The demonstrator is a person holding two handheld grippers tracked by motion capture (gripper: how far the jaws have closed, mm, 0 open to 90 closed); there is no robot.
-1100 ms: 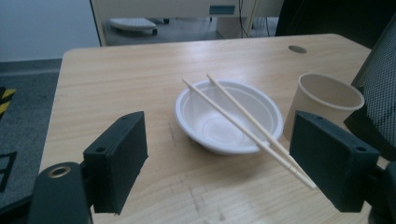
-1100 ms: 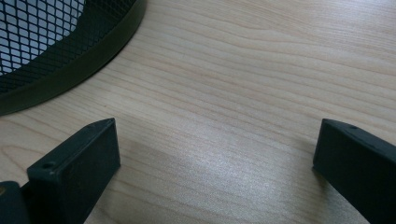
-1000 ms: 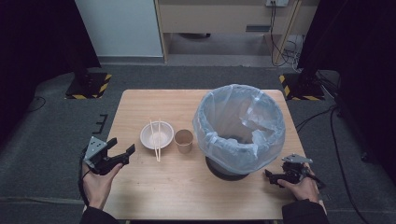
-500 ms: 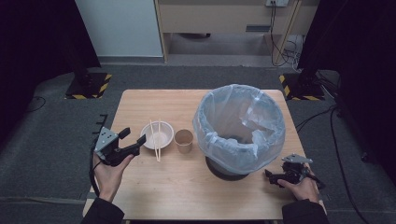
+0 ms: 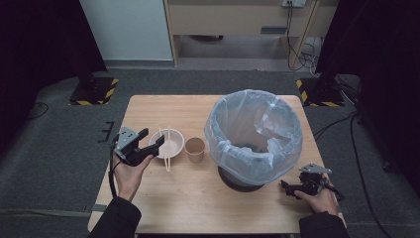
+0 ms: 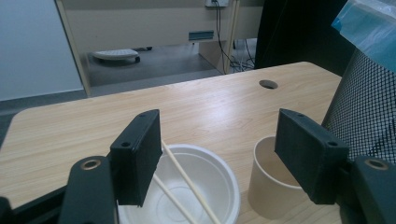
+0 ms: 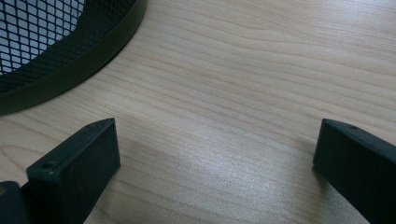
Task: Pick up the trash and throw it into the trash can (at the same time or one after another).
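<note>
We hold the left hand-held gripper (image 5: 157, 143) just at the near-left rim of the white bowl (image 5: 167, 145), its jaws spread and, having just been closing a little, with nothing pinched between them yet. In the left gripper view the bowl sits low between the jaws, and the two chopsticks (image 6: 187, 179) lie across it, one passing right beside the left jaw. From above, the chopsticks' long axis runs roughly away from us and toward us, across the bowl and out over its near rim onto the table (image 5: 198, 208). The paper cup (image 5: 195, 149) stands just beside the bowl, between it and the lined bin (image 5: 253, 136). Our right hand-held gripper (image 5: 288, 188) rests on the table near the bin's base, jaws spread over bare wood, well apart from the bowl. We judge the left hand is plainly the nearer one for the bowl and chopsticks.
</note>
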